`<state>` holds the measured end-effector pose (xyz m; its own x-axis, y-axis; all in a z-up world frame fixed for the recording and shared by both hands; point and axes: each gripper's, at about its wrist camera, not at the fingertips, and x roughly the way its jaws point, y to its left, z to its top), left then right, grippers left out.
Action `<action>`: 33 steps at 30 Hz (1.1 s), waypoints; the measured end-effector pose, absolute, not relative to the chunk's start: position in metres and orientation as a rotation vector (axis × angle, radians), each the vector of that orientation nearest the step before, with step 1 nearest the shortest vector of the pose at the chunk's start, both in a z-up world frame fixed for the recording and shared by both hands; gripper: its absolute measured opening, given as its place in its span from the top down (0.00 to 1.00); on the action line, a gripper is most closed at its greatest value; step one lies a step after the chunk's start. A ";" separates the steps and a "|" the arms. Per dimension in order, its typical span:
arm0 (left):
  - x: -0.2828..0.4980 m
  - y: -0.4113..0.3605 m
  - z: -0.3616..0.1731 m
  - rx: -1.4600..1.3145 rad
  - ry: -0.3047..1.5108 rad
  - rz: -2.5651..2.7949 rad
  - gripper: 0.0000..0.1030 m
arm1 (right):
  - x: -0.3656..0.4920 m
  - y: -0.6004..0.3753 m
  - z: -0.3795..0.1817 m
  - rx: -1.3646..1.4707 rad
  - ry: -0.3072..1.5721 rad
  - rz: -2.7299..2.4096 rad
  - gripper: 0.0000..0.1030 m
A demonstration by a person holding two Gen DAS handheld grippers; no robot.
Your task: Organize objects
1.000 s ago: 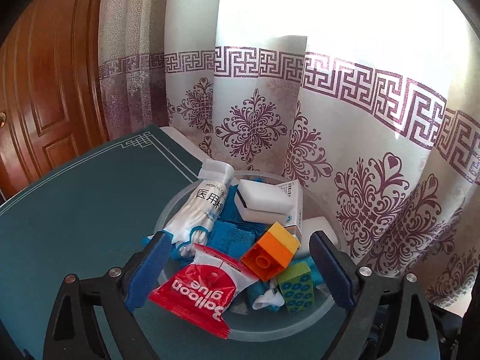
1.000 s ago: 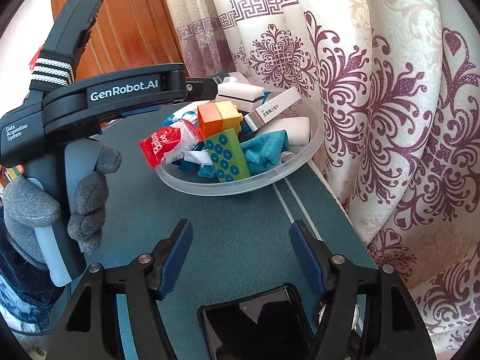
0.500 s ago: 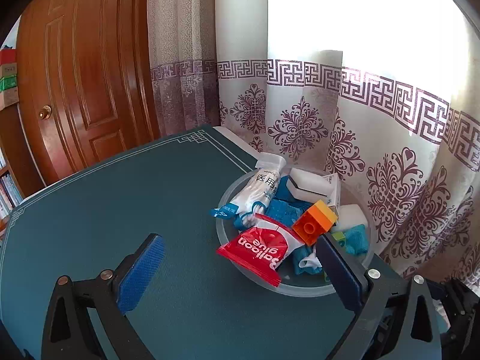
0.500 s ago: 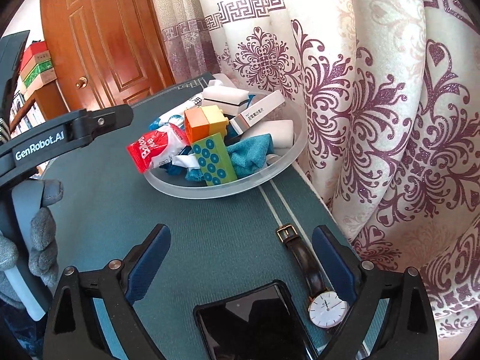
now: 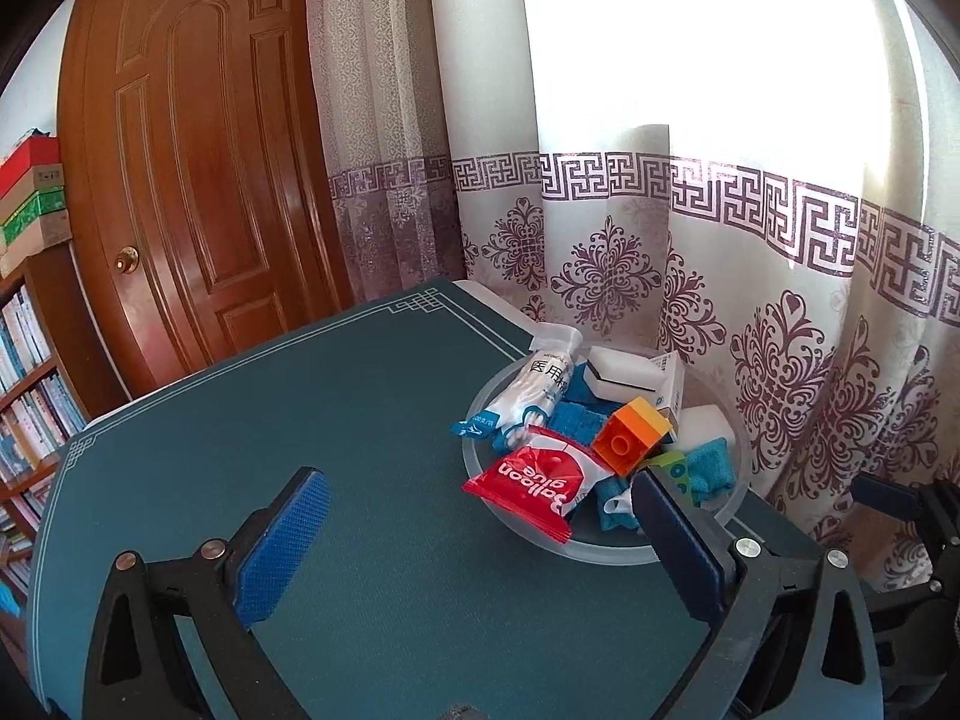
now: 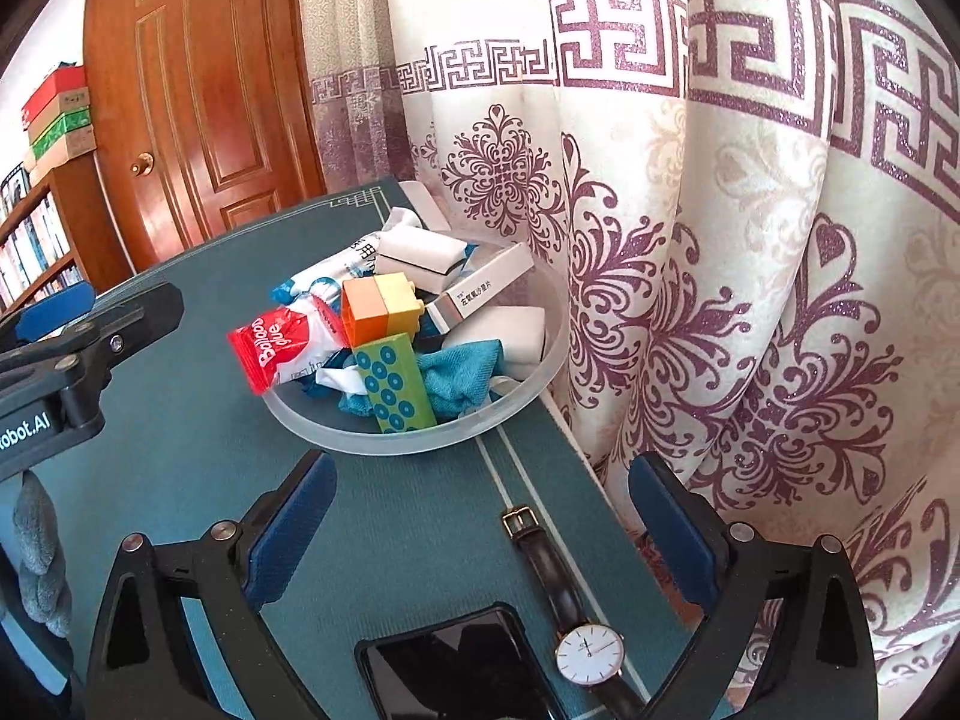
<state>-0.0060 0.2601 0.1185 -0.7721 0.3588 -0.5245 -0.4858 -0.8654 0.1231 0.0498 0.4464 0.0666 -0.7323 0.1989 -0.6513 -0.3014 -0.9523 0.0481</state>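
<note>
A clear round bowl (image 5: 606, 549) (image 6: 420, 435) stands at the table's far right edge by the curtain. It holds a red "Balloon glue" packet (image 5: 534, 480) (image 6: 279, 348), an orange-yellow brick (image 5: 630, 435) (image 6: 378, 309), a green dotted brick (image 6: 393, 384), a cotton swab pack (image 5: 534, 390), white boxes (image 6: 480, 288) and blue cloths (image 6: 462, 372). My left gripper (image 5: 480, 546) is open and empty, near the bowl's left side. My right gripper (image 6: 486, 534) is open and empty, above a wristwatch (image 6: 585, 654) and a black phone (image 6: 456, 672).
The table has a dark green mat (image 5: 300, 420). A patterned curtain (image 5: 720, 270) hangs right behind the bowl. A wooden door (image 5: 198, 180) and a bookshelf (image 5: 24, 372) stand beyond the table's far left. The gloved hand with the left gripper (image 6: 60, 372) shows in the right wrist view.
Both grippers have pulled back and up from the bowl, which now looks smaller. The right gripper's jaws have opened wider, and the watch has come into view.
</note>
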 end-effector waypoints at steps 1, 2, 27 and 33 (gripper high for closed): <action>-0.005 0.260 0.118 -0.686 0.359 2.575 0.00 | 0.049 0.446 0.067 -0.986 0.214 2.689 0.04; -0.004 0.260 0.118 -0.686 0.364 2.578 0.00 | 0.049 0.445 0.067 -0.988 0.209 2.690 0.04; -0.009 0.261 0.098 -0.821 0.404 2.550 0.00 | 0.032 0.447 0.063 -0.997 0.158 2.680 0.04; -0.012 0.266 0.092 -0.857 0.437 2.549 0.00 | 0.034 0.453 0.063 -0.947 0.183 2.668 0.04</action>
